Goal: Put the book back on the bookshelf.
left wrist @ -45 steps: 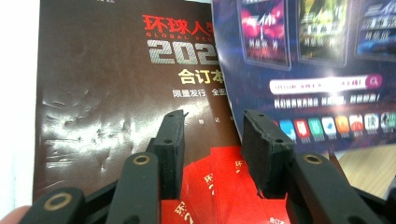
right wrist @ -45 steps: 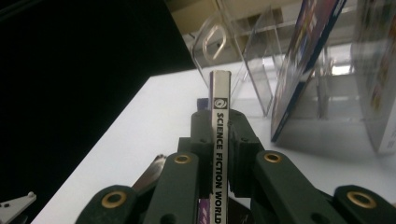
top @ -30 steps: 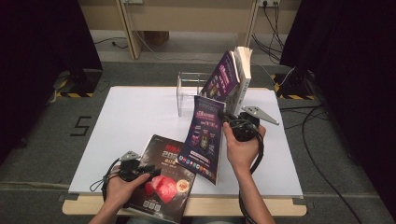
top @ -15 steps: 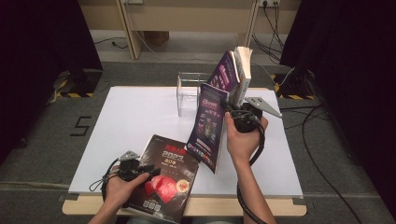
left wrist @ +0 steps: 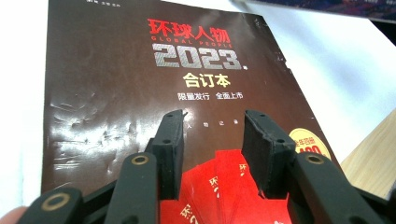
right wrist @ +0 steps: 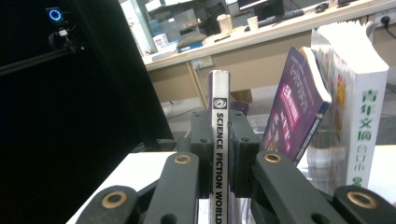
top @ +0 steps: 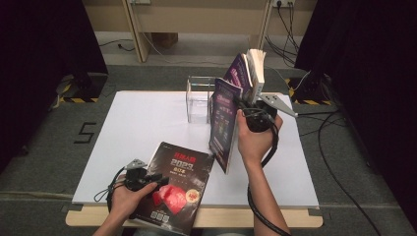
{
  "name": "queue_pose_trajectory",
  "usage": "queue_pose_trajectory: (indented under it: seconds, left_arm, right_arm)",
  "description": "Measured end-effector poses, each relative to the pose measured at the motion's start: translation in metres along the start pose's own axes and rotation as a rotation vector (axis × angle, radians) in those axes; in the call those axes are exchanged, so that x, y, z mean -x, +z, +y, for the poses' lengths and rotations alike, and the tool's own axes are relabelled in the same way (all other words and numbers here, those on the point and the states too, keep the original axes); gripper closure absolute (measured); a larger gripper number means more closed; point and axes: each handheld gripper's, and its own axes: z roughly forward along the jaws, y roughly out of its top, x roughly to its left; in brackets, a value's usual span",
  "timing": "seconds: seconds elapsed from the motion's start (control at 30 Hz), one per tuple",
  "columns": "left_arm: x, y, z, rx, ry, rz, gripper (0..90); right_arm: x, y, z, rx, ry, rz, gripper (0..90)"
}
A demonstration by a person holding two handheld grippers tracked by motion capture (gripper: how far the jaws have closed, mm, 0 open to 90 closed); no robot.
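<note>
A dark magazine [top: 179, 184] with "2023" on its cover [left wrist: 140, 84] lies flat at the table's front edge. My left gripper [top: 156, 178] rests over its lower part, jaws apart [left wrist: 212, 123], with nothing pinched between them. My right gripper [top: 242, 107] is shut on the spine of a purple magazine [top: 222, 123] and holds it upright off the table. The spine reads "Science Fiction World" [right wrist: 219, 88] between the jaws [right wrist: 219, 122]. Just behind it, a purple book [top: 240, 73] and a thick white book [right wrist: 359, 93] lean together.
A clear acrylic stand [top: 199, 98] sits at the back of the white table top [top: 142, 123], beside the leaning books. Cables trail over the grey floor to the right [top: 339, 147]. Dark curtains hang on both sides.
My right gripper has lifted the purple magazine and swung it more upright, nearer the leaning books. The left hand and the dark magazine have stayed put.
</note>
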Motion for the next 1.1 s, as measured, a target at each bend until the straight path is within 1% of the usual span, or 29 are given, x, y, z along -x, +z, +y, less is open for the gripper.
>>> queue_pose_trajectory:
  seconds: [0.23,0.47,0.7,0.77,0.9,1.1]
  left_arm:
    - [0.000,0.001,0.000,-0.003,-0.001,-0.001,58.3]
    - [-0.001,0.001,-0.001,-0.004,-0.004,0.000,58.4]
    - [-0.002,0.000,0.000,-0.001,-0.006,-0.001,58.5]
    - [-0.003,0.001,-0.001,-0.003,-0.006,-0.001,58.4]
    - [-0.003,0.001,-0.001,-0.004,-0.006,-0.002,58.4]
    - [-0.003,0.001,-0.001,-0.001,-0.009,-0.001,58.4]
  right_arm:
    - [0.003,0.007,0.008,0.015,0.002,-0.017,83.5]
    - [0.002,0.016,0.017,0.026,0.008,-0.013,83.5]
    - [0.001,0.028,0.024,0.034,0.016,-0.011,83.4]
    - [0.001,0.032,0.026,0.028,0.014,-0.014,83.4]
    - [0.000,0.040,0.030,0.032,0.004,-0.026,83.4]
    - [0.002,0.053,0.034,0.047,0.011,-0.037,83.4]
